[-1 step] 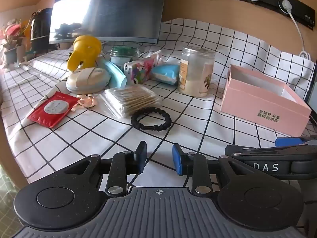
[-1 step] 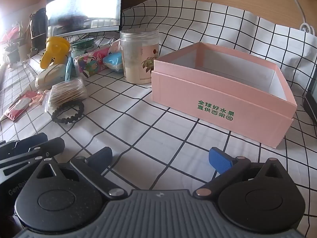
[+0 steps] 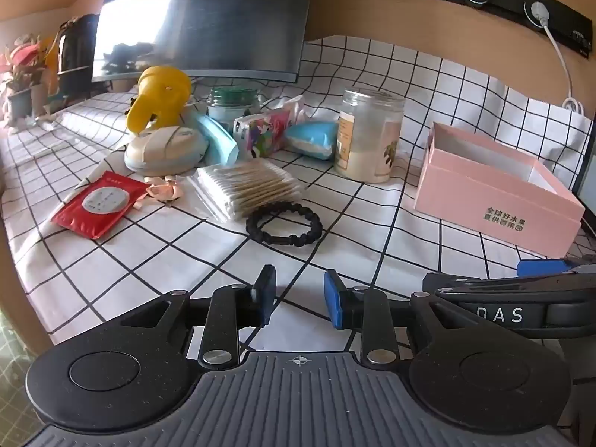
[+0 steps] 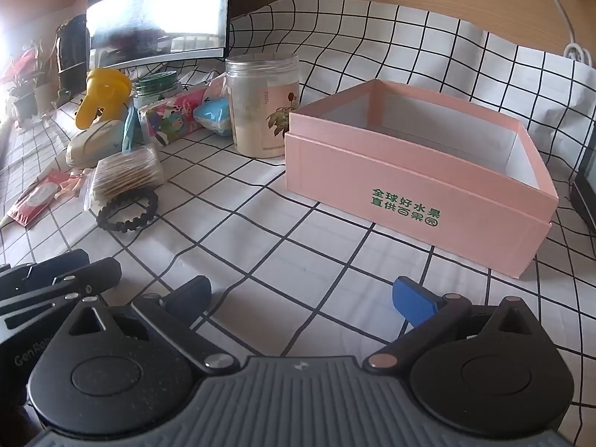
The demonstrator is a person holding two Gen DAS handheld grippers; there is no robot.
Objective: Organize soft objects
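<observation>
An open pink box [image 4: 409,193] stands on the checked cloth at the right, and nothing shows inside it. To its left lie a black braided hair tie [image 3: 284,224], a clear pack of cotton swabs [image 3: 247,188], a red wipes pack [image 3: 98,203], a colourful tissue pack [image 3: 266,132] and a blue soft pack [image 3: 311,139]. My left gripper [image 3: 298,290] hovers low over the cloth, just short of the hair tie. Its jaws stand a little apart with nothing between them. My right gripper [image 4: 301,294] is wide open and empty in front of the box.
A clear jar [image 3: 368,134] stands beside the box. Behind the pile are a yellow toy [image 3: 160,95], a beige case [image 3: 164,147], a green-lidded jar [image 3: 232,100] and a monitor [image 3: 208,18]. A small pink bow [image 3: 164,192] lies by the red pack.
</observation>
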